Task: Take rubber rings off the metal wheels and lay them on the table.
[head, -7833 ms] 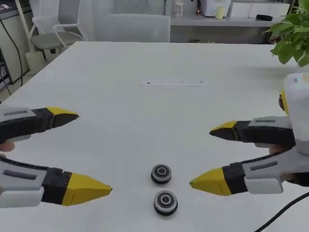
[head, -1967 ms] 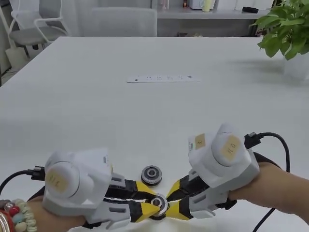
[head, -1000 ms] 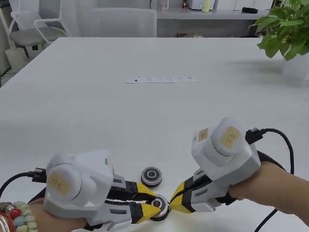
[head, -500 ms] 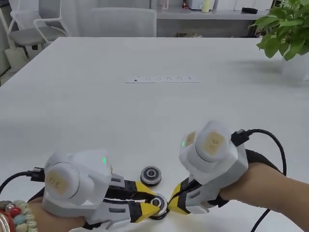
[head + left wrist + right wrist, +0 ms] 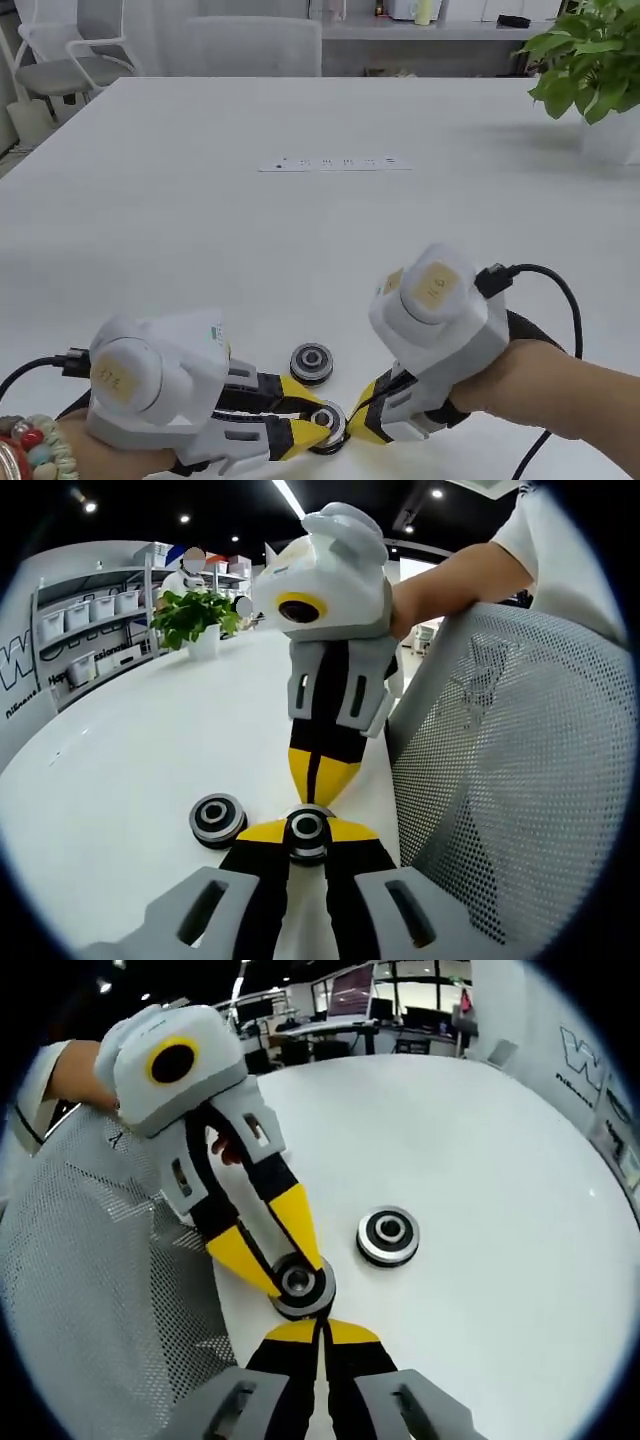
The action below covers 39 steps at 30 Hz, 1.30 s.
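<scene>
Slippage: left gripper (image 5: 316, 416) clamps near wheel (image 5: 328, 421); right gripper (image 5: 353, 426) clenched at its edge, thin bite could lose rubber ring (image 5: 279, 1301).

Office or lab-style workroom, open-plan.
- Large white table (image 5: 300, 220) as landmark; socket strip (image 5: 325, 163) lying mid-table.
- Potted plant (image 5: 590, 60) at its far right corner.
- Swivel chairs (image 5: 75, 50) past its far left corner.
- Counter (image 5: 440, 40) behind its far edge.
- Grey mesh chair (image 5: 500, 780) at its near edge.
- Shelves with storage bins (image 5: 90, 620) on wall beyond it.
- Desks with monitors (image 5: 355, 995) further off.
</scene>
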Each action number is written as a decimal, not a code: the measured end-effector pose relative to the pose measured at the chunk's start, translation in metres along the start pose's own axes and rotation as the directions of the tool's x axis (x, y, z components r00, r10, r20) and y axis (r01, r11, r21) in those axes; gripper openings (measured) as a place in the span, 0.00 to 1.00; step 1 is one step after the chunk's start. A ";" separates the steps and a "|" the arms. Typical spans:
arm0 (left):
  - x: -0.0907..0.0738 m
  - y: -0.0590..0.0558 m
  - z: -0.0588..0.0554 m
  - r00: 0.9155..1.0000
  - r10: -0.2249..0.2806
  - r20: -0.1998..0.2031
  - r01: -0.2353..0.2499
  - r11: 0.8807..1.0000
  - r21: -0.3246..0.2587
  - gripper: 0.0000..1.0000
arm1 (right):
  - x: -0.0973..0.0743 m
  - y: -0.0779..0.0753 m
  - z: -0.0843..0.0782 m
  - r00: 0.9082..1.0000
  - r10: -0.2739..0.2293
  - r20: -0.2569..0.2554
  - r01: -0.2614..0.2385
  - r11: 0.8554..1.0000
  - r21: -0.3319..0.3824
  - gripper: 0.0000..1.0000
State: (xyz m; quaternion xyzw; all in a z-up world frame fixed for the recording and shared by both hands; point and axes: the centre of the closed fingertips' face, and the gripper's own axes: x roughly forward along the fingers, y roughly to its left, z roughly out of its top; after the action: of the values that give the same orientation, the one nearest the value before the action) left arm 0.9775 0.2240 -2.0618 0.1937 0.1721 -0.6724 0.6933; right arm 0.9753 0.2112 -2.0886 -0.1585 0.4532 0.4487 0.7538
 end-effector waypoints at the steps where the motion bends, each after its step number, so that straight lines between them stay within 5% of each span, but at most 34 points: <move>1: 0.000 0.000 0.000 1.000 0.000 0.000 0.000 1.000 0.000 0.08 | 0.000 -0.001 0.000 1.000 0.001 0.003 -0.001 1.000 -0.013 0.00; 7: 0.000 0.001 0.000 1.000 0.000 0.000 0.000 1.000 0.001 0.08 | 0.000 -0.001 0.000 1.000 -0.001 -0.001 0.001 0.999 0.034 0.00; 13: 0.000 0.001 0.000 1.000 0.000 -0.002 0.000 1.000 0.005 0.08 | -0.001 -0.003 -0.001 0.999 0.021 0.032 -0.027 0.982 0.185 0.00; 21: 0.000 0.001 0.000 1.000 0.000 -0.003 0.000 1.000 0.005 0.08 | 0.000 -0.002 0.000 0.997 0.051 0.055 -0.058 0.988 0.146 0.00; 28: 0.000 0.000 0.000 1.000 -0.002 -0.001 0.002 1.000 0.005 0.08 | 0.000 -0.001 0.000 0.999 0.029 0.039 -0.034 0.990 0.136 0.00; 33: 0.000 0.000 0.000 1.000 -0.003 -0.003 0.003 1.000 0.007 0.08 | -0.003 -0.002 0.001 0.994 0.063 0.084 -0.083 0.962 0.261 0.00; 38: 0.000 0.001 0.000 1.000 -0.005 -0.007 0.005 1.000 0.007 0.08 | -0.004 -0.002 0.003 0.987 0.094 0.131 -0.138 0.914 0.380 0.00; 39: 0.000 0.001 0.000 1.000 -0.005 -0.007 0.005 1.000 0.007 0.08 | -0.006 -0.002 0.005 0.983 0.102 0.152 -0.158 0.895 0.417 0.00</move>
State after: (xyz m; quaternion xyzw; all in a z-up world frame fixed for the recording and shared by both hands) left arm 0.9780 0.2239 -2.0621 0.1979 0.1728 -0.6741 0.6903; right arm 0.9787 0.2096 -2.0813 0.0699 0.5014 0.3970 0.7656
